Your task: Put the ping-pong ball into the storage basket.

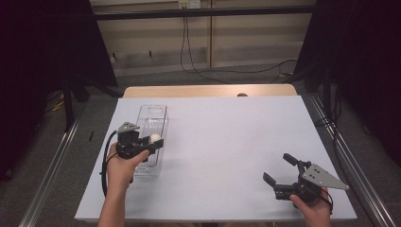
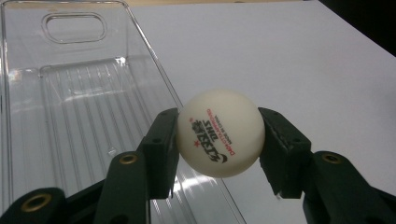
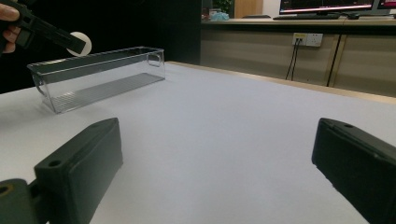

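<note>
- The left claw [image 1: 153, 142] is clenched on a white ball [image 1: 155, 138], one black pad pressed to each side of it; the person's left hand [image 1: 124, 163] wraps the claw's body from below, forearm coming in from the bottom edge.
- In the left gripper view the ball [image 2: 220, 133] sits between the jaws just above the long right wall of the clear tray [image 2: 70, 107], over its near end.
- The ball is smooth, matte and round, with red and black print and a small red star on its face.
- The tray [image 1: 152, 132] is a long, narrow box of clear hard plastic with a ribbed floor, rounded corners and an oval handle slot in its far end wall; it lies on the left part of the tabletop [image 1: 227, 142].
- The right claw [image 1: 280, 167] is released, jaws spread wide with nothing between them, held low near the tabletop's near right corner by the right hand [image 1: 313, 203], well apart from the tray.
- The tabletop is a flat, pale matte sheet, with a wood edge showing at its far side.
</note>
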Demonstrator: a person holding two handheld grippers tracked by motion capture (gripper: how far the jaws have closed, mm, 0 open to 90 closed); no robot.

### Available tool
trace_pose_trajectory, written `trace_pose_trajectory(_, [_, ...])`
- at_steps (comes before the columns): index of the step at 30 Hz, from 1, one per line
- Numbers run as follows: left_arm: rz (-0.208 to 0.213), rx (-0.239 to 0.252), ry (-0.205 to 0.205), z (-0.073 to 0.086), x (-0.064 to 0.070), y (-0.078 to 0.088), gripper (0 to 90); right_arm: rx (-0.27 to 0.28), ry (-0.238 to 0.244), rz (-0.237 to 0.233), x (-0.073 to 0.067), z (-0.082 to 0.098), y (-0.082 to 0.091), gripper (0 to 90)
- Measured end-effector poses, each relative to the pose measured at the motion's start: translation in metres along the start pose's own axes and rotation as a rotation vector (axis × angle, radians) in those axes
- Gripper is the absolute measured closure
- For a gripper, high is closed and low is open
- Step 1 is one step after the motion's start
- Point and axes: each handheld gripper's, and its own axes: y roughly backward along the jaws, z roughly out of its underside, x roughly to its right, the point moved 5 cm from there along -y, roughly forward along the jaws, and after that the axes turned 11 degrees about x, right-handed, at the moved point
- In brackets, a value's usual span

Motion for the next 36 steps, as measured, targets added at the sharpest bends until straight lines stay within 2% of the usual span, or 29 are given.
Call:
trace_pose_trajectory(4, [0.001,-0.006,-0.008,0.001,-0.002,0.0,51.1,0.0,0.0,0.0,0.0,0.0,0.0,1.4])
trace_pose_trajectory(28, [-0.024,-0.001,-0.004,0.001,-0.012,0.005,51.1,-0.002,0.003,-0.004,0.0,0.0,0.0,1.4])
trace_pose_trajectory(30, [-0.027,0.007,0.006,0.001,-0.012,0.005,51.1,-0.001,0.0,-0.001,0.0,0.0,0.0,1.4])
trace_pose_trajectory(36, [-0.033,-0.002,-0.002,0.003,-0.016,0.005,51.1,0.002,-0.001,0.001,0.0,0.0,0.0,1.4])
